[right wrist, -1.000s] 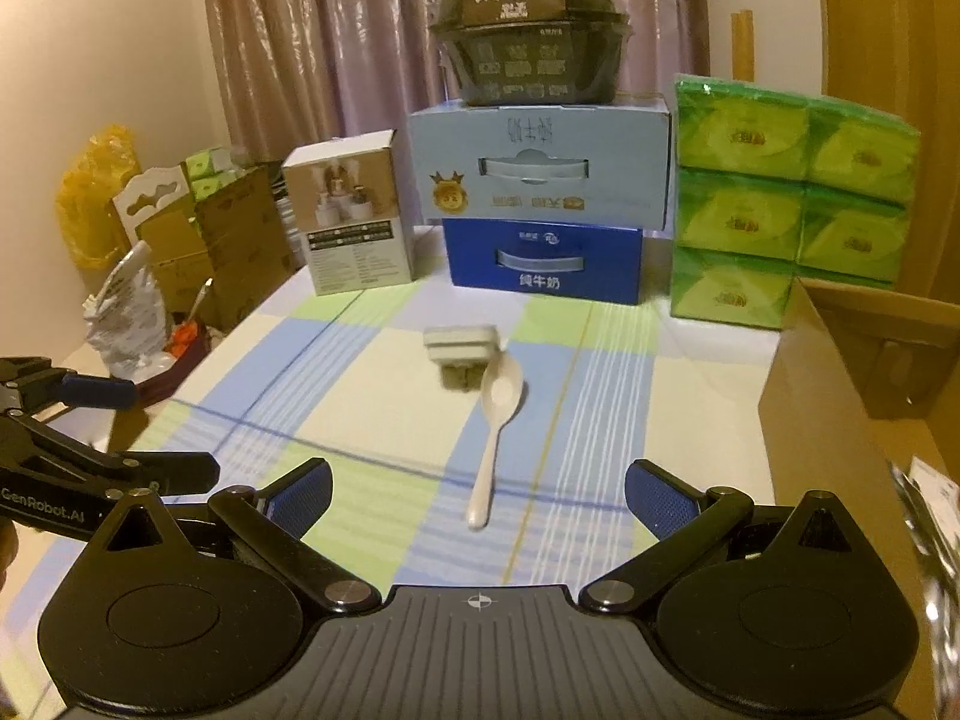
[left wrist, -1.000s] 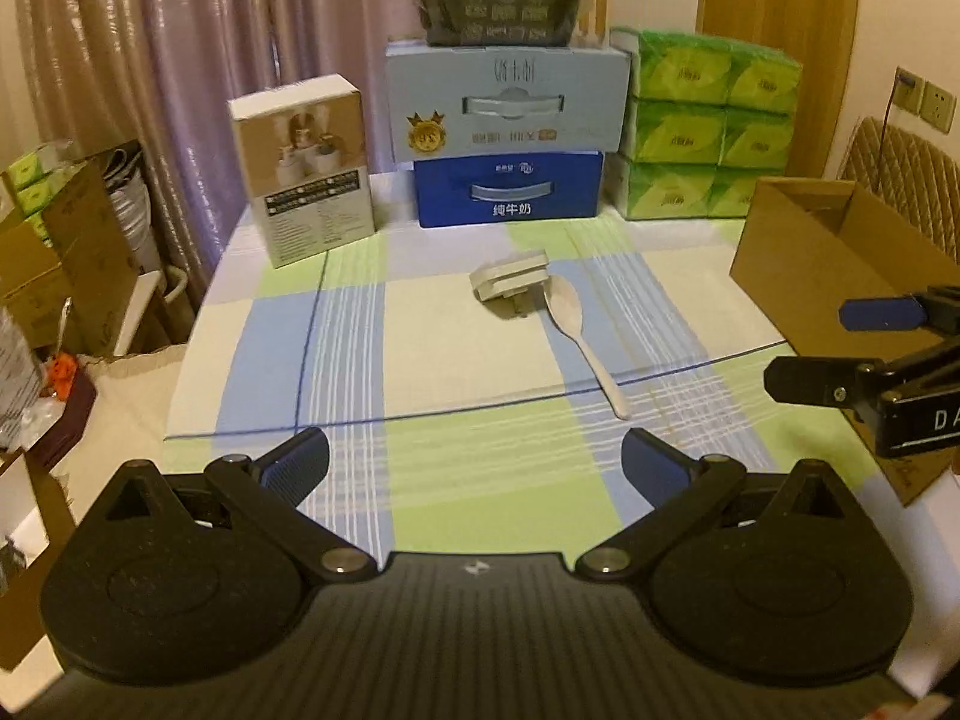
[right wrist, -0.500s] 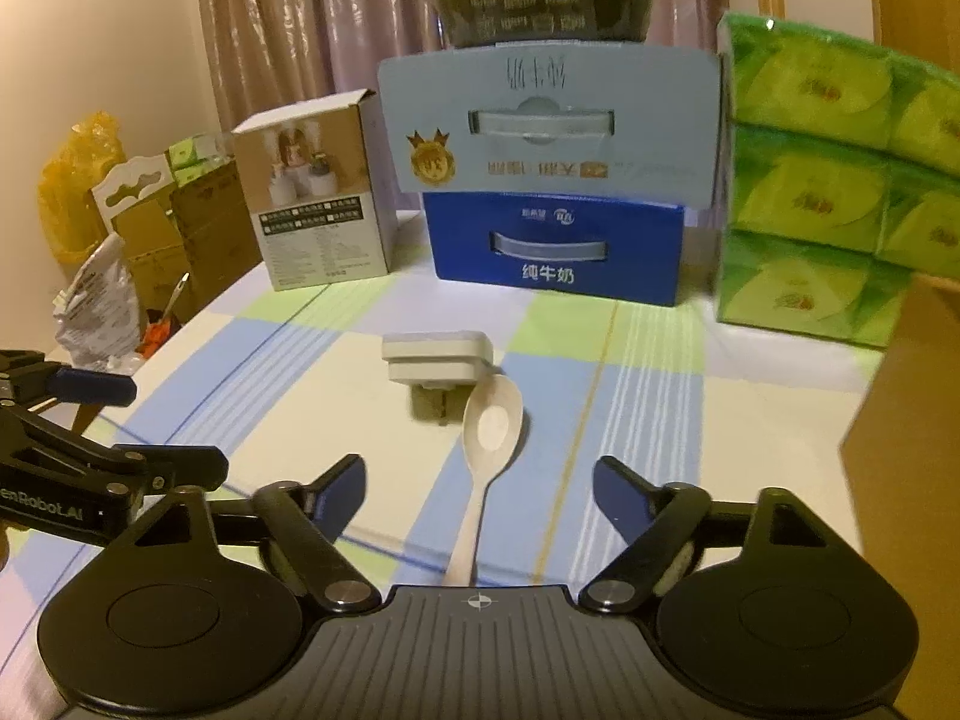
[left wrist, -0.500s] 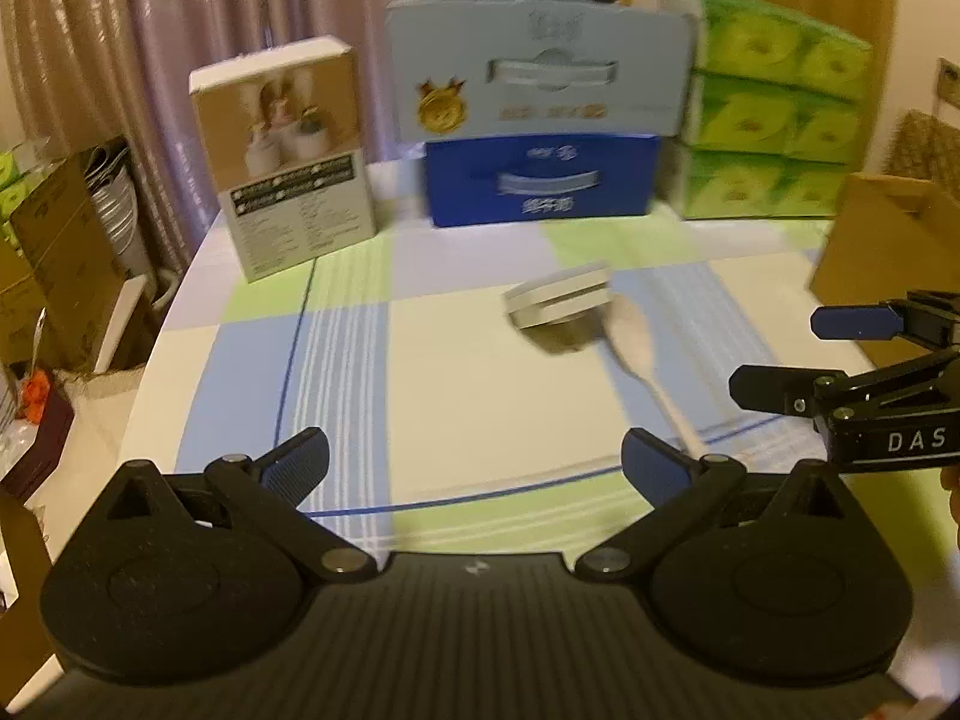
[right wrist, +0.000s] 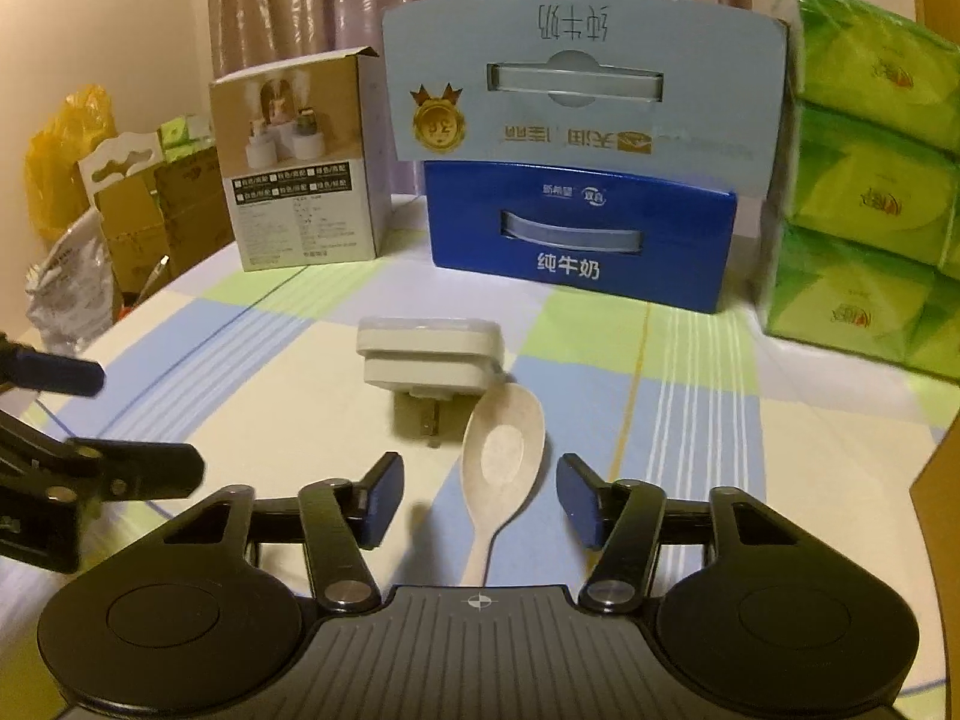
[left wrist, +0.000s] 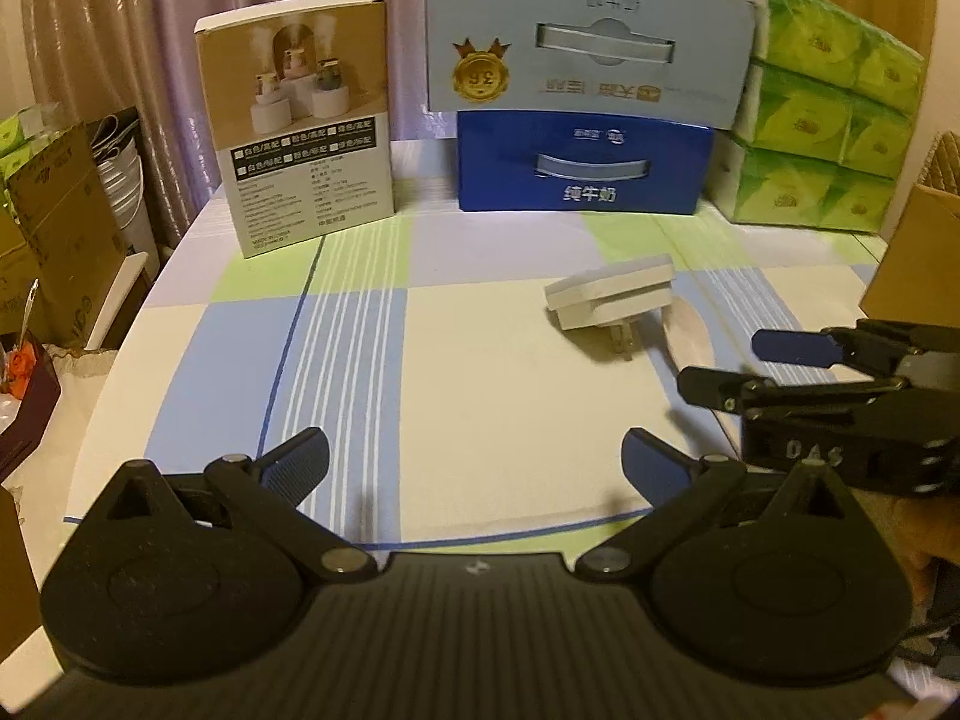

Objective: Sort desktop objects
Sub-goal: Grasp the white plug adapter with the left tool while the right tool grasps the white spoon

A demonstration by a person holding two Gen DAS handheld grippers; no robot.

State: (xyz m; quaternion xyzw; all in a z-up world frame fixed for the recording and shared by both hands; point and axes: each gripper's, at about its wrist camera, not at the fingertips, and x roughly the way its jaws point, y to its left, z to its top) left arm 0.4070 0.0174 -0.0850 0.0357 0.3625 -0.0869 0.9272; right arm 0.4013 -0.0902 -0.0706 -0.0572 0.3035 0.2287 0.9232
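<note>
A cream plastic spoon (right wrist: pixel 503 450) lies on the checked tablecloth, bowl away from me, handle running under my right gripper (right wrist: pixel 480 501). That gripper is open, its blue pads either side of the spoon's neck, not touching it. A white plug adapter (right wrist: pixel 427 354) lies just beyond the spoon's bowl, prongs toward me. In the left wrist view the adapter (left wrist: pixel 609 299) sits mid-table with the spoon (left wrist: pixel 690 336) partly hidden behind the right gripper (left wrist: pixel 738 366). My left gripper (left wrist: pixel 474 462) is open and empty over the tablecloth, left of both objects.
Along the table's back stand a humidifier box (left wrist: pixel 300 138), a blue milk carton (left wrist: pixel 582 162) with a pale blue carton (left wrist: pixel 588 42) on it, and green tissue packs (left wrist: pixel 822 120). A brown cardboard box (left wrist: pixel 918 258) stands at the right edge. Clutter sits on the floor at left.
Both grippers have moved forward toward the adapter and spoon. The right gripper's fingers have narrowed and now straddle the spoon's neck. The spoon and adapter have not moved.
</note>
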